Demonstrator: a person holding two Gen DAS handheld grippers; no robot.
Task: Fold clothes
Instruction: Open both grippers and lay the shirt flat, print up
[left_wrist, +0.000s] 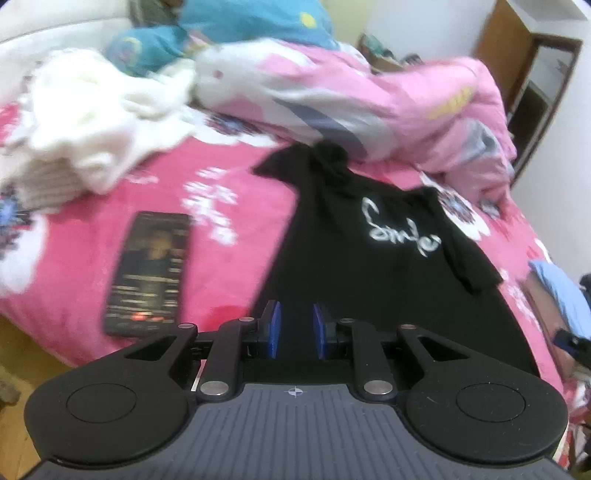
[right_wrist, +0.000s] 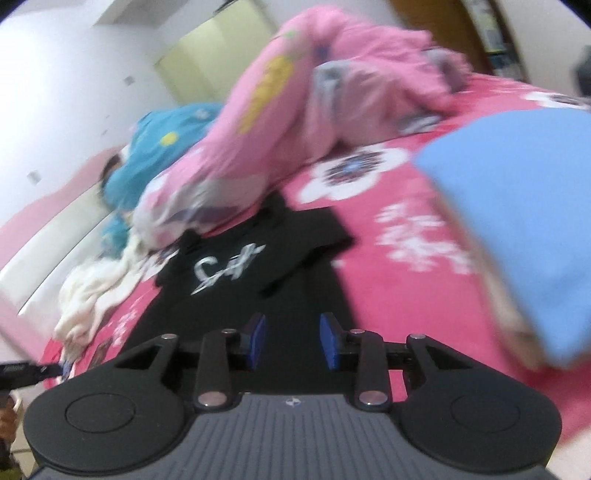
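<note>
A black T-shirt (left_wrist: 369, 266) with white lettering lies spread flat on the pink flowered bedsheet (left_wrist: 229, 266), neck end toward the far side. My left gripper (left_wrist: 296, 325) hovers over its near left edge, blue pads apart with nothing between them. In the right wrist view the same T-shirt (right_wrist: 295, 266) stretches away from my right gripper (right_wrist: 291, 339), which is open above the shirt's near part and holds nothing. Both views are blurred.
A dark phone (left_wrist: 147, 273) lies on the sheet left of the shirt. A white garment (left_wrist: 85, 122) is heaped at far left, a bunched pink quilt (left_wrist: 369, 96) behind the shirt, teal pillows (left_wrist: 240, 22) beyond. Folded blue clothes (right_wrist: 517, 221) sit at right. A wooden cabinet (left_wrist: 535, 74) stands at far right.
</note>
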